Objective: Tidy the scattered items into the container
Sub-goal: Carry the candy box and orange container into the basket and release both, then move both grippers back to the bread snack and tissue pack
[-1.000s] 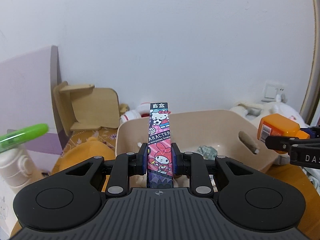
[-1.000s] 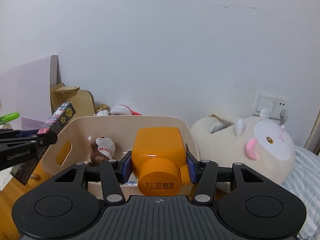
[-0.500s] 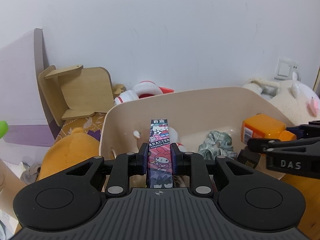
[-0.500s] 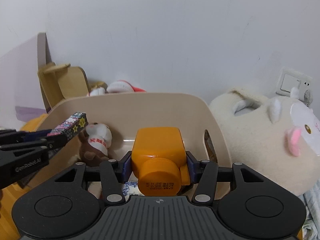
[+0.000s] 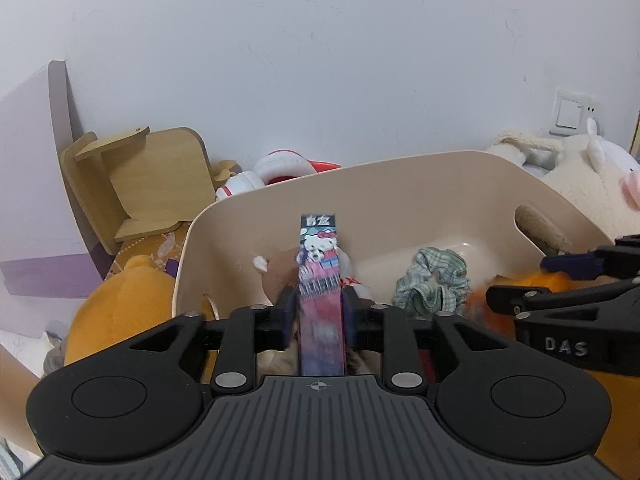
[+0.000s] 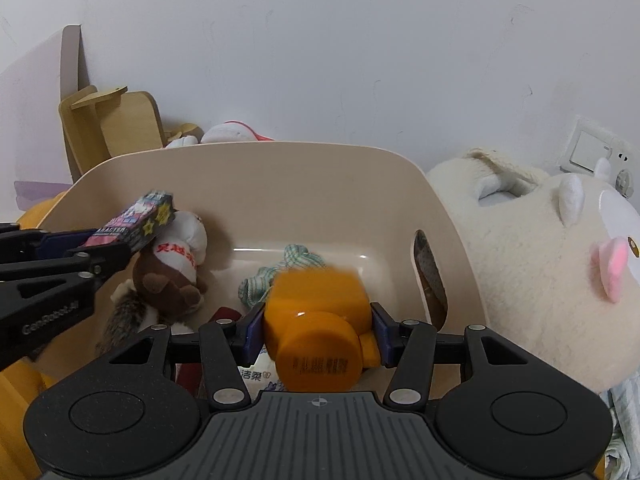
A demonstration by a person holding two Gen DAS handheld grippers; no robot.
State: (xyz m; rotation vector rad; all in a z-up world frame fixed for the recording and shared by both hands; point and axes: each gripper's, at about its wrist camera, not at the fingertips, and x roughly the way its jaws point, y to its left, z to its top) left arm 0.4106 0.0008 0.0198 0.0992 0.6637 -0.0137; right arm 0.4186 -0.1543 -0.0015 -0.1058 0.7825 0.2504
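- Left wrist view, largest first: beige bin straight ahead of and below both grippers, with stiff-looking walls and a cut-out handle slot in each side wall. Probably light, and easiest to carry by those slots, though no call to shift it now.
- Orange bottle between the jaws of the right gripper, over the bin, cap toward the camera, body smeared by motion. Jaws just been opening, pads a sliver clear of its sides, so let go rather than clamped. Hard, smooth plastic, likely slippery, with some heft if full. Best taken across the flat sides of the body, not the round cap.
- Printed cartoon box between the jaws of the left gripper, reaching forward over the bin. Jaws just been opening, a gap on either side, lower half blurred, so released too. Thin card by the look: light, stiff along its length, easy to crush. Best pinched on the broad faces near the middle, gently.
- Brown-and-white plush toy ahead and to the left of the right gripper, inside the bin, under the tip of the box. Soft, forgiving anywhere.
- Green checked hair tie ahead and to the right of the left gripper, on the bin floor. Limp, best pinched through a fold.
- Hidden or unclear: bin floor nearest each gripper, blocked by the gripper's own body. Printed packet under the bottle only partly shown. How full the bottle is, impossible to tell. Whether bottle and box already rest on anything below, impossible to tell through the blur.
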